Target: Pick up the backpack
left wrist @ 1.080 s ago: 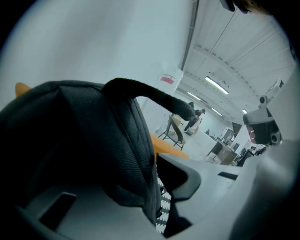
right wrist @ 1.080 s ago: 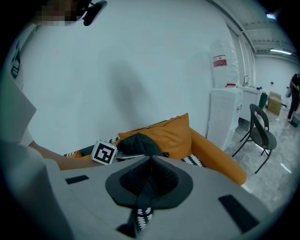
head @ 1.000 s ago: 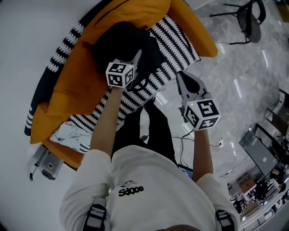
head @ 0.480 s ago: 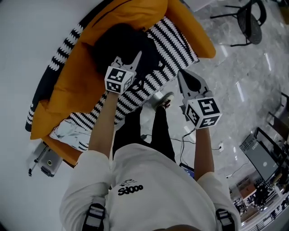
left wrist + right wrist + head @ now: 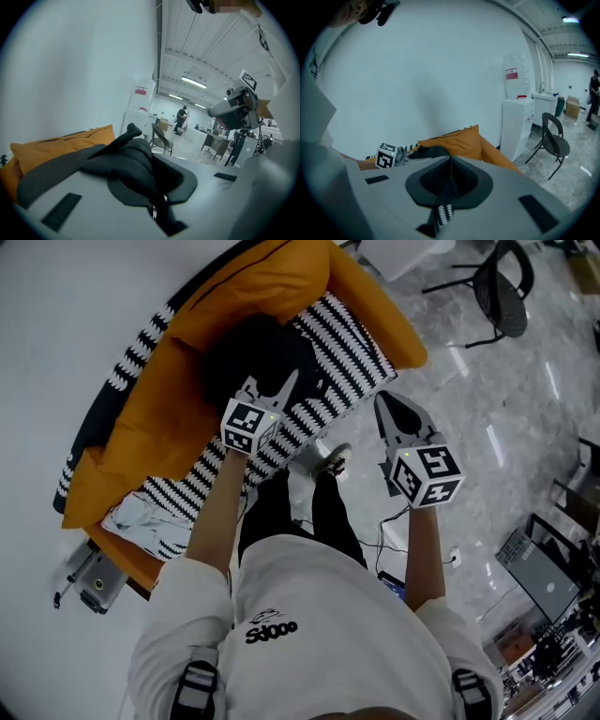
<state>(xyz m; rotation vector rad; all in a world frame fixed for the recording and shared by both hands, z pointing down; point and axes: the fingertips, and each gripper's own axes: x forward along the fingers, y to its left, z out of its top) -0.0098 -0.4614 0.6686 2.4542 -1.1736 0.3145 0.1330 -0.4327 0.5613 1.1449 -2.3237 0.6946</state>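
A black backpack [image 5: 262, 352] lies on a black-and-white striped blanket [image 5: 349, 341] spread over an orange sofa [image 5: 155, 423]. The left gripper [image 5: 272, 387] has its jaws pinched tight on a fold of the backpack's black fabric. The right gripper [image 5: 392, 414] hangs beside the sofa edge, jaws pressed together on nothing.

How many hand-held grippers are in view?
2: the left hand-held gripper, shut on the black fabric backpack on the orange sofa; the right hand-held gripper, shut, empty, beside the sofa.
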